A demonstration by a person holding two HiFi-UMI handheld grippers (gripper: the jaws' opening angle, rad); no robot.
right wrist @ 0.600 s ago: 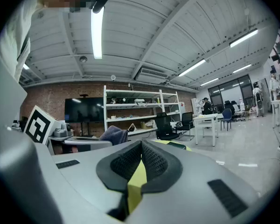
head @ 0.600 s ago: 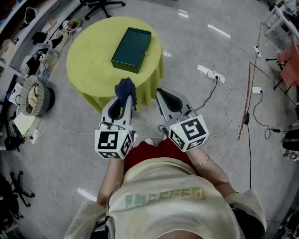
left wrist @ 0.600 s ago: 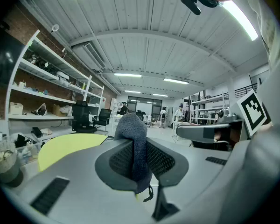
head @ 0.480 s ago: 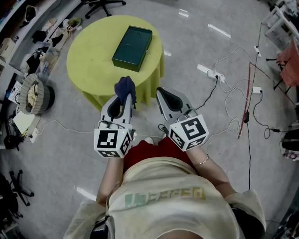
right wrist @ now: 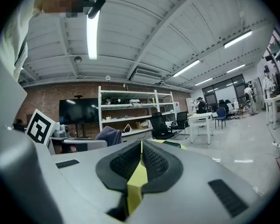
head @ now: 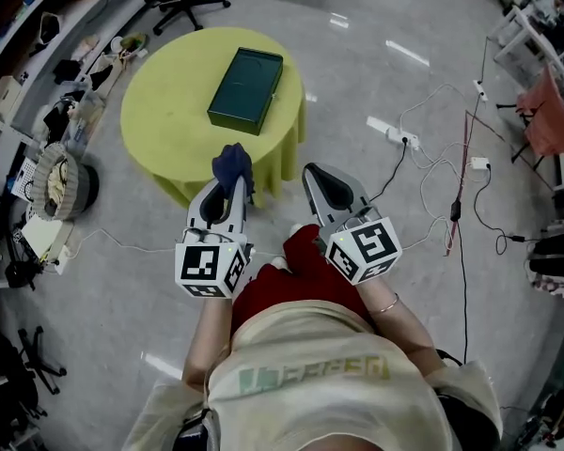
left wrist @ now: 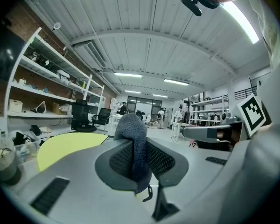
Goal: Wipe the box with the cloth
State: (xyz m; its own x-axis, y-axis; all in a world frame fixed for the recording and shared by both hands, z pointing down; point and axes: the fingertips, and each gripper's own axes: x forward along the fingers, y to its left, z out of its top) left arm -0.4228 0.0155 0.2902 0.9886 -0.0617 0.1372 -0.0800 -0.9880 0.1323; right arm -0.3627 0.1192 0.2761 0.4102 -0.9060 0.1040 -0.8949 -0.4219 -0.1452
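The left gripper (head: 229, 192) was clamped on a crumpled dark blue fabric cloth (head: 233, 164).
The cloth bunched up past the jaw tips. Beside it, the right gripper (head: 321, 178) had its jaws pressed together with nothing between them. Farther off, a flat rectangular dark green box (head: 246, 90) lay on a round yellow-green table (head: 148, 132), well apart from both grippers.

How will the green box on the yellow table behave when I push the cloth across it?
The box lies flat and low, so it probably won't tip. Nothing holds it on the yellow table, so a firm sideways wipe may slide it. It looks rigid with a smooth lid, so the cloth should glide.
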